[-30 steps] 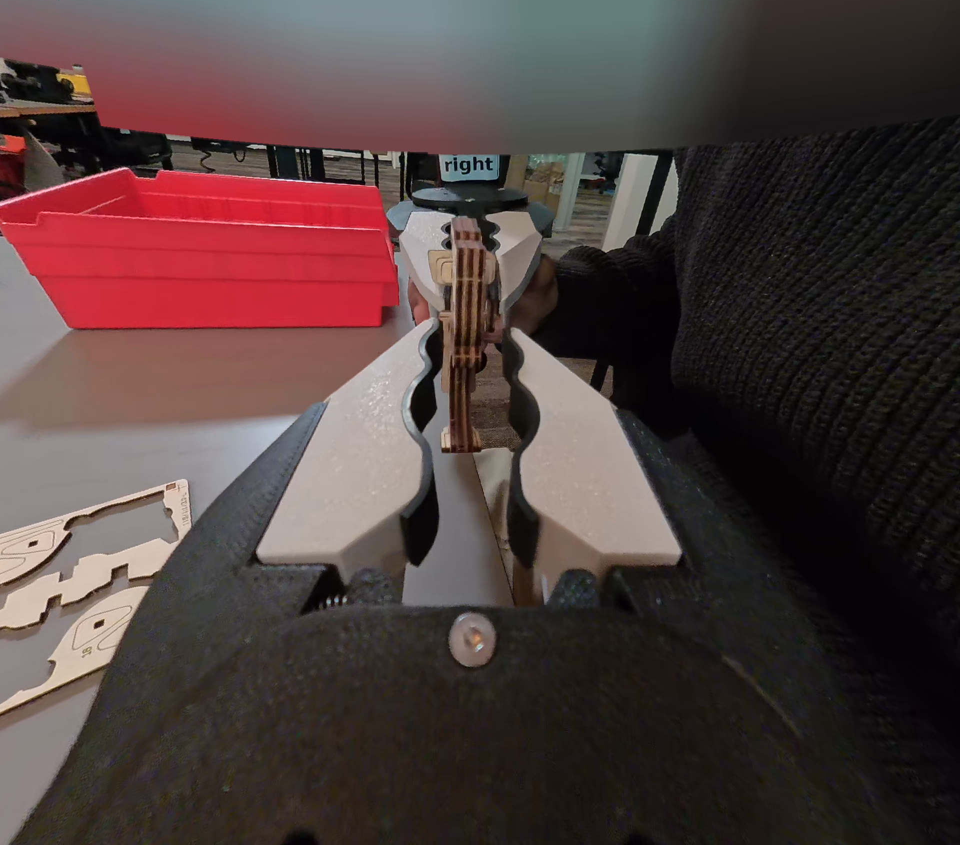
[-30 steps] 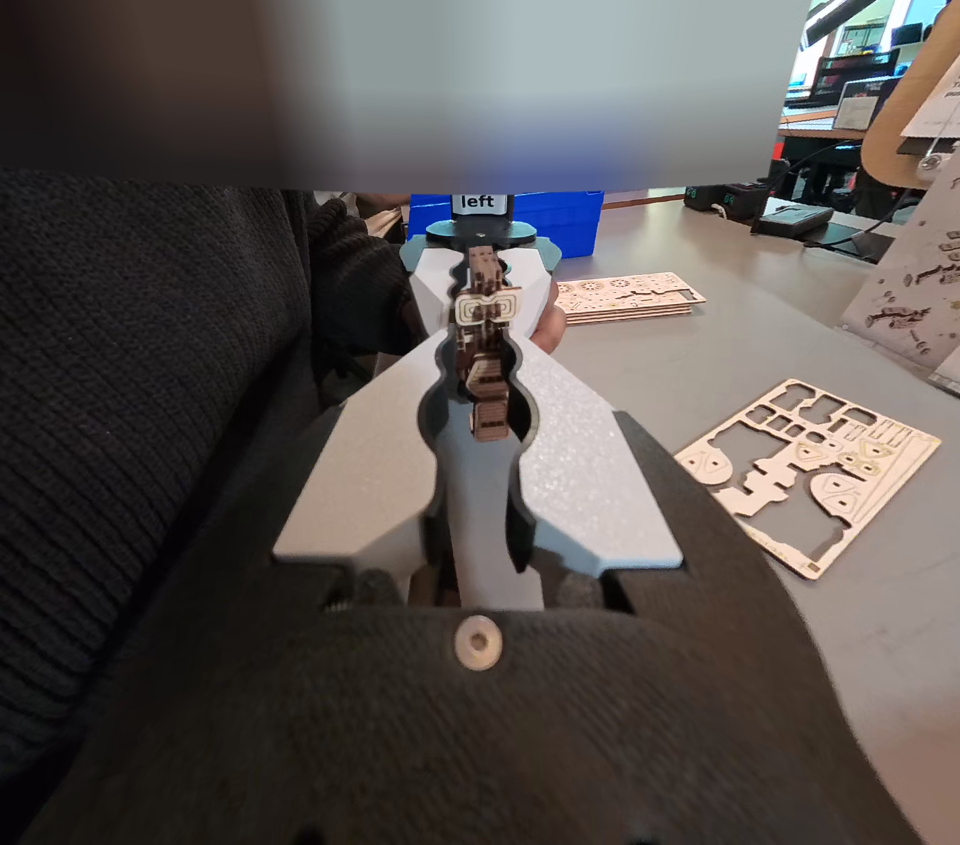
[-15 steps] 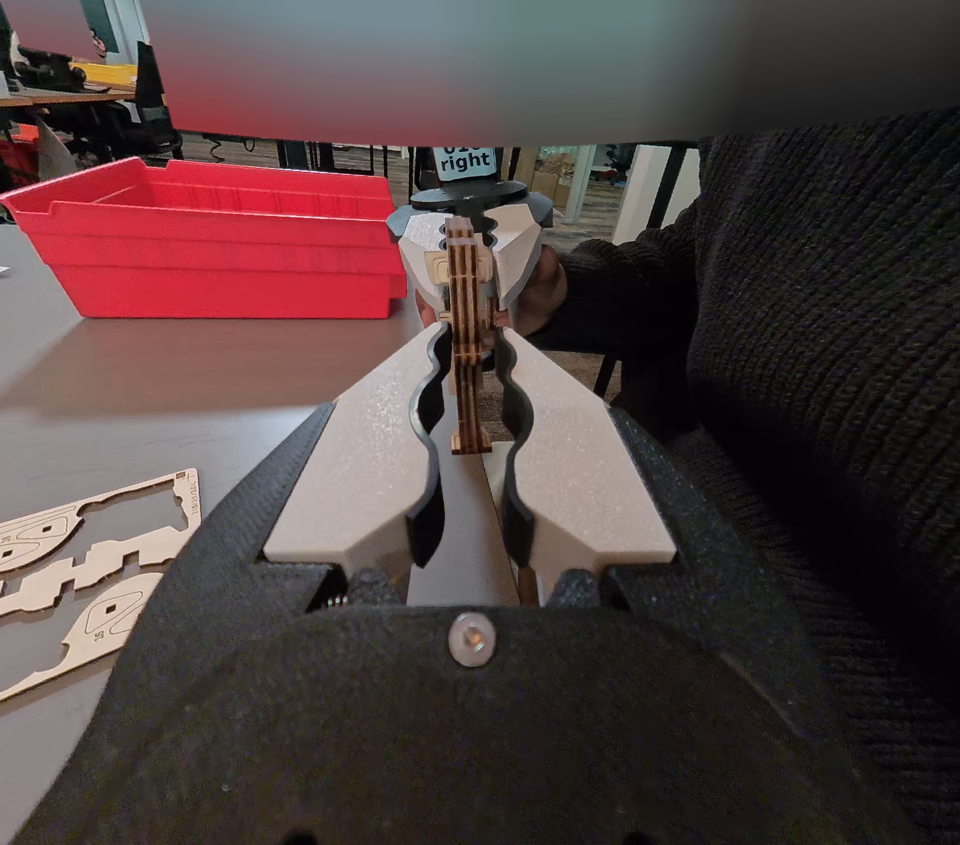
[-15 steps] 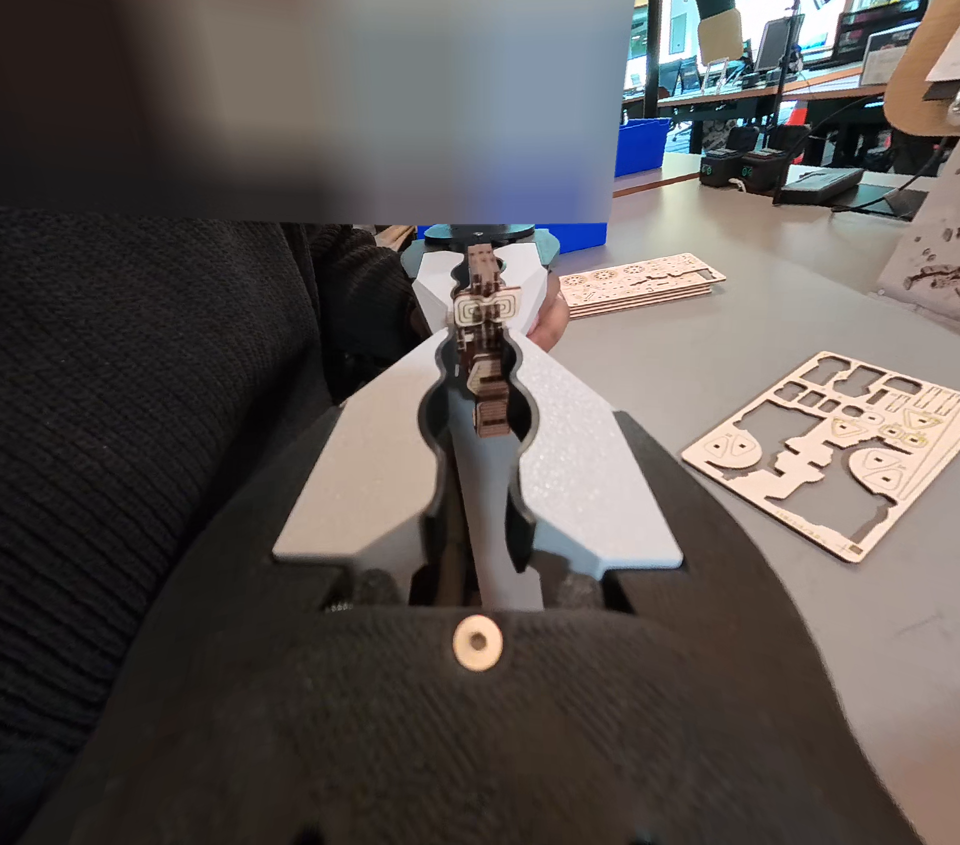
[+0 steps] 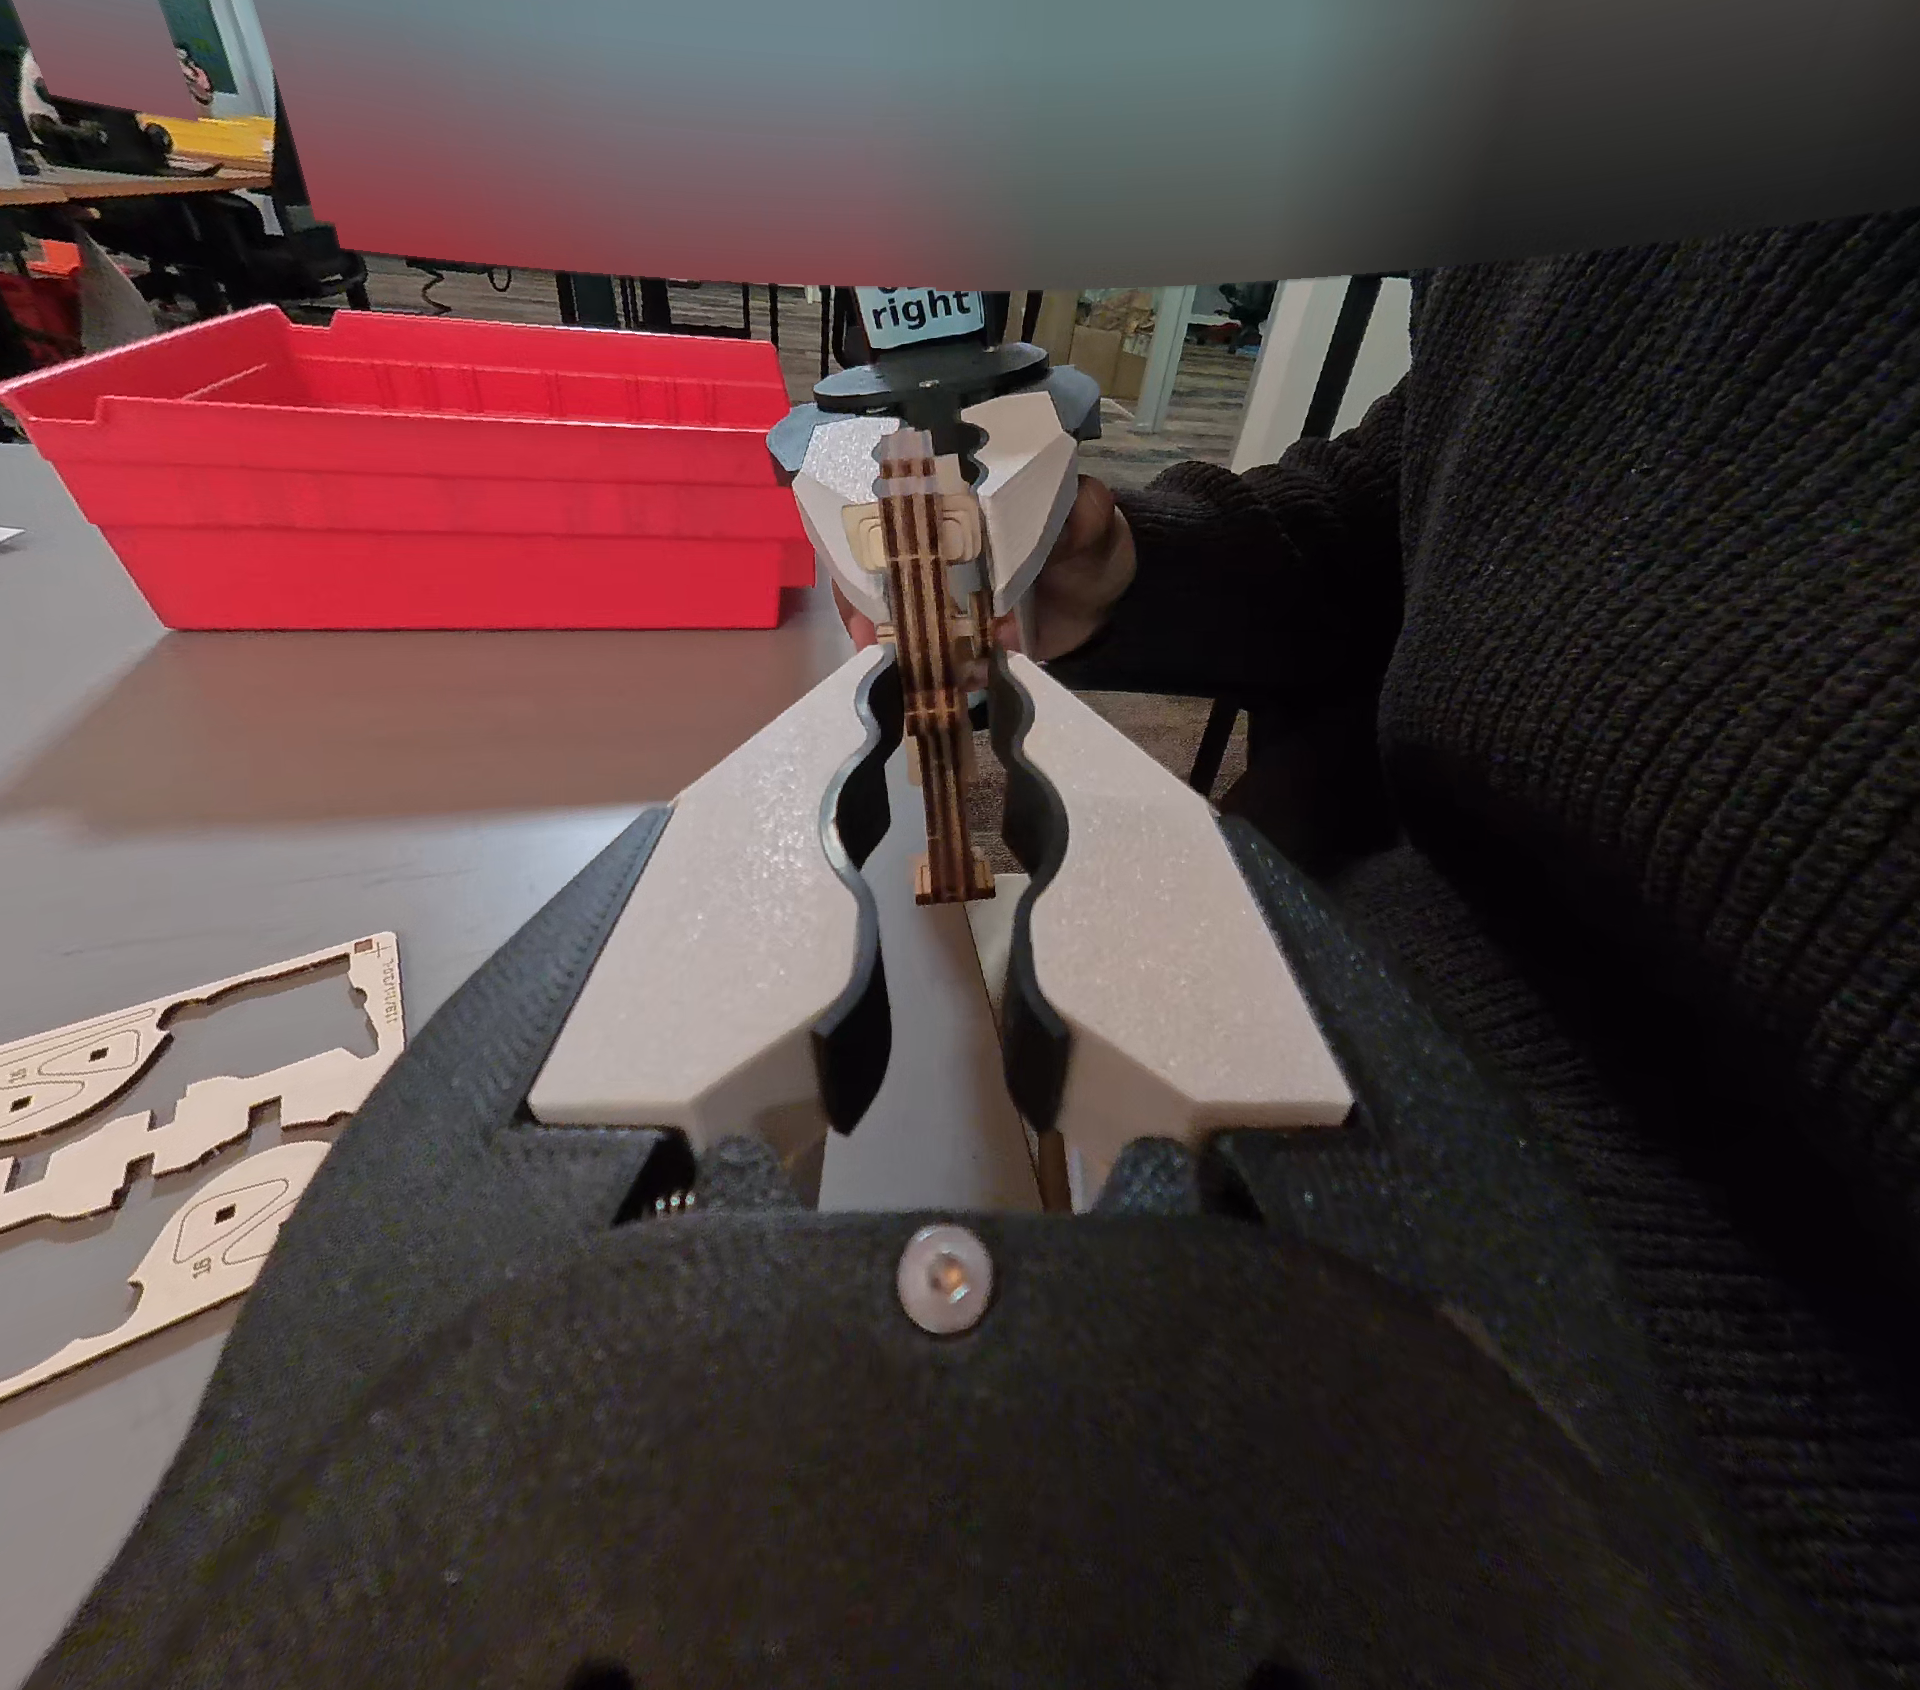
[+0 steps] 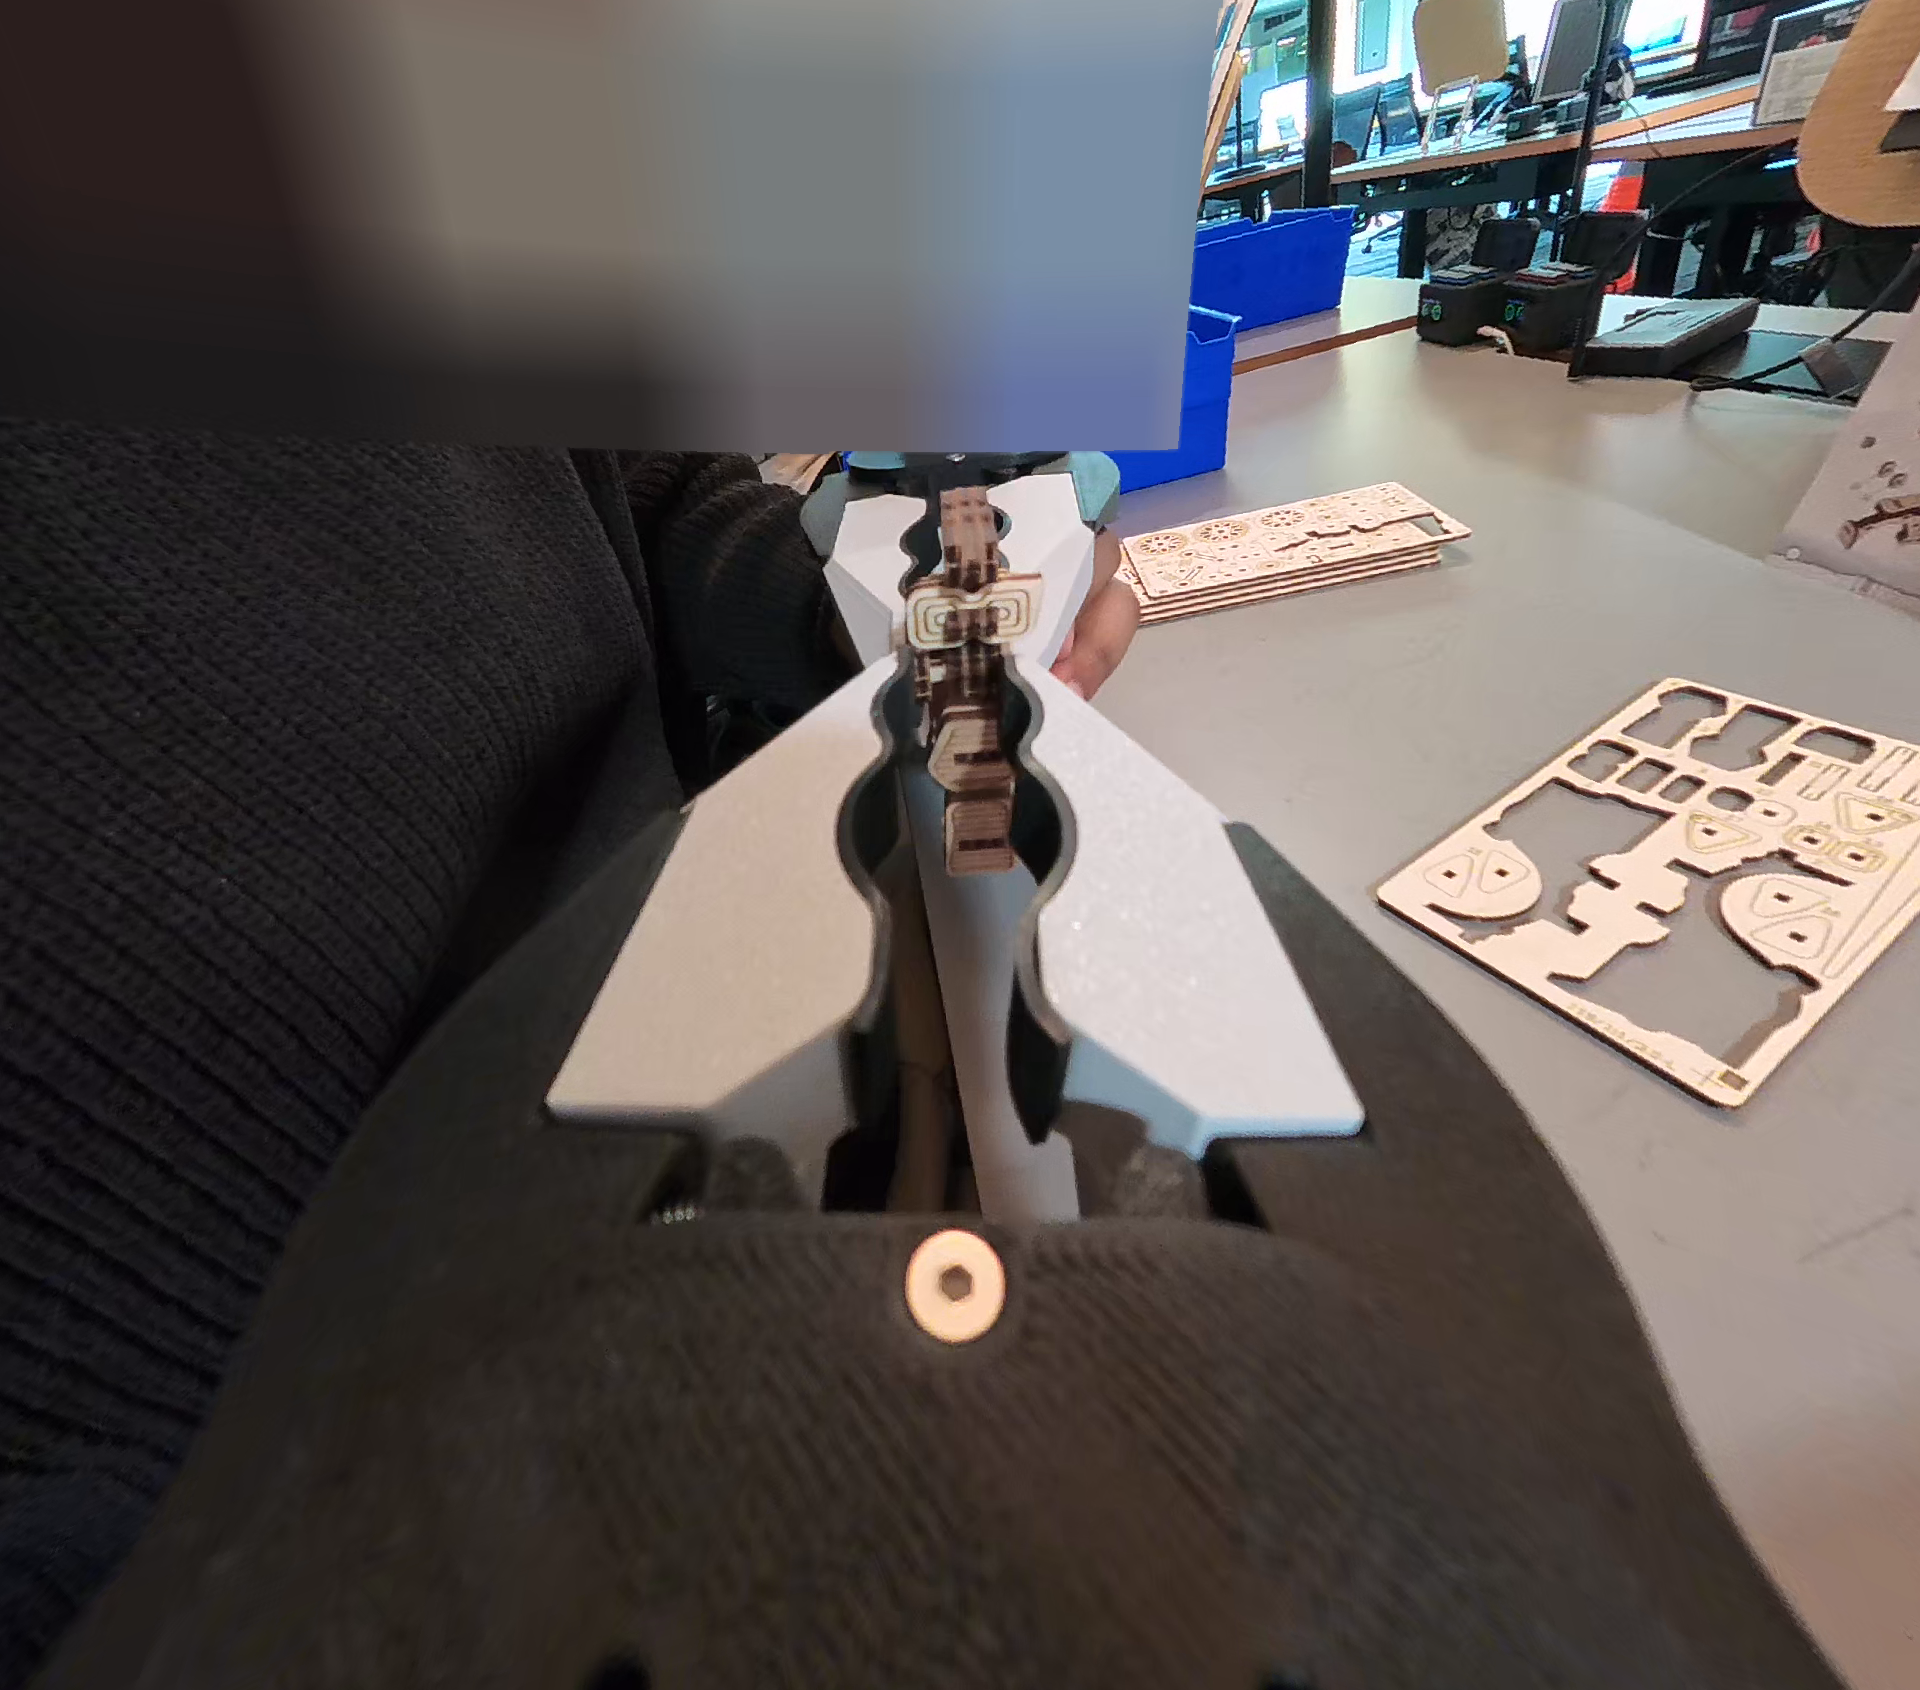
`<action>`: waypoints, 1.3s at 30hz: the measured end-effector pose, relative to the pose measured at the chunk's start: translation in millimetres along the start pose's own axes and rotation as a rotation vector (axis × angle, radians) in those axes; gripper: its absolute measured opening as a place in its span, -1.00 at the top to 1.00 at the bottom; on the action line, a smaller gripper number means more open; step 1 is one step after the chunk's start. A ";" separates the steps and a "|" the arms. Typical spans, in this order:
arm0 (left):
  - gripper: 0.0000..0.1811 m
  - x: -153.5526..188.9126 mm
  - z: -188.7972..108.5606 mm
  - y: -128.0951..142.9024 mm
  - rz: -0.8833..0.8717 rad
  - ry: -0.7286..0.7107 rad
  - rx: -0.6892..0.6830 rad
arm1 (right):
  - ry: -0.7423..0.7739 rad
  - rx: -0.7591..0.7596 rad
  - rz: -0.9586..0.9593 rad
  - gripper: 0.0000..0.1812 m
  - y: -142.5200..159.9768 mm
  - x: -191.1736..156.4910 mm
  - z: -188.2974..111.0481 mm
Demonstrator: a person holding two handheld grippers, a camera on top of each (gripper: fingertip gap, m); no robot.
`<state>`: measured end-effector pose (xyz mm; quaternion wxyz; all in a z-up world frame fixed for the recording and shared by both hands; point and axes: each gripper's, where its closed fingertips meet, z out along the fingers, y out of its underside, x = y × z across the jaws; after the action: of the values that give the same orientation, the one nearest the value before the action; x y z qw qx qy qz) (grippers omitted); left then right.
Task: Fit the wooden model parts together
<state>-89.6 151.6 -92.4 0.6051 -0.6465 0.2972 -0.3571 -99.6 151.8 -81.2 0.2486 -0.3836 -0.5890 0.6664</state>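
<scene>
A small layered wooden model [image 5: 938, 705] is held in the air between both grippers, in front of a person in a black sweater. My left gripper [image 5: 940, 669] is shut on its near end, the tail of which sticks back between the fingers. The right gripper [image 5: 935, 497] faces it tip to tip and grips the far end. In the right wrist view my right gripper [image 6: 961, 674] is shut on the model [image 6: 971, 767], whose pale cross piece [image 6: 971, 614] sits just past the fingertips. The left gripper [image 6: 961, 539] grips it from the opposite side.
A red bin [image 5: 416, 497] stands on the grey table at the left. A punched-out plywood sheet [image 5: 156, 1121] lies near the left gripper and also shows in the right wrist view [image 6: 1662, 861]. A stack of plywood sheets [image 6: 1288, 544] and blue bins [image 6: 1268, 269] lie farther back. Less than 4 cm separates the two grippers' tips.
Both grippers stay shut on the model, tip to tip. The pair has swung slightly, so the table and background have shifted in both views.
</scene>
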 end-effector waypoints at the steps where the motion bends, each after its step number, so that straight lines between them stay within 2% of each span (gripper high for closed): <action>1: 0.85 -0.1 0.1 0.4 0.002 -0.001 -0.002 | 0.001 -0.003 -0.003 0.84 0.2 0.0 0.0; 9: 0.89 -0.7 0.1 -3.0 -0.026 0.003 0.010 | 0.031 -0.001 -0.054 0.88 -3.1 0.2 0.3; 21: 0.89 -0.9 -2.2 -2.8 -0.072 0.039 0.032 | -0.013 0.024 0.011 0.88 -1.5 1.0 -0.2; 28: 0.87 5.5 -3.3 -9.6 0.097 -0.006 0.043 | 0.060 0.012 -0.365 0.88 -7.9 -11.9 0.0; 31: 0.84 4.6 -3.5 -10.1 0.115 -0.018 0.042 | 0.090 -0.007 -0.443 0.88 -8.2 -13.2 0.7; 35: 0.77 3.4 -4.0 -10.9 0.078 -0.008 0.049 | 0.058 -0.016 -0.376 0.88 -4.0 -12.5 1.4; 39: 0.74 0.4 -3.0 -7.7 0.041 -0.007 0.039 | 0.012 -0.010 -0.213 0.89 -1.0 -8.3 0.7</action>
<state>-92.2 150.3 -84.7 0.6256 -0.6297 0.3013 -0.3483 -95.4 145.1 -78.5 0.3197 -0.3240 -0.6282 0.6310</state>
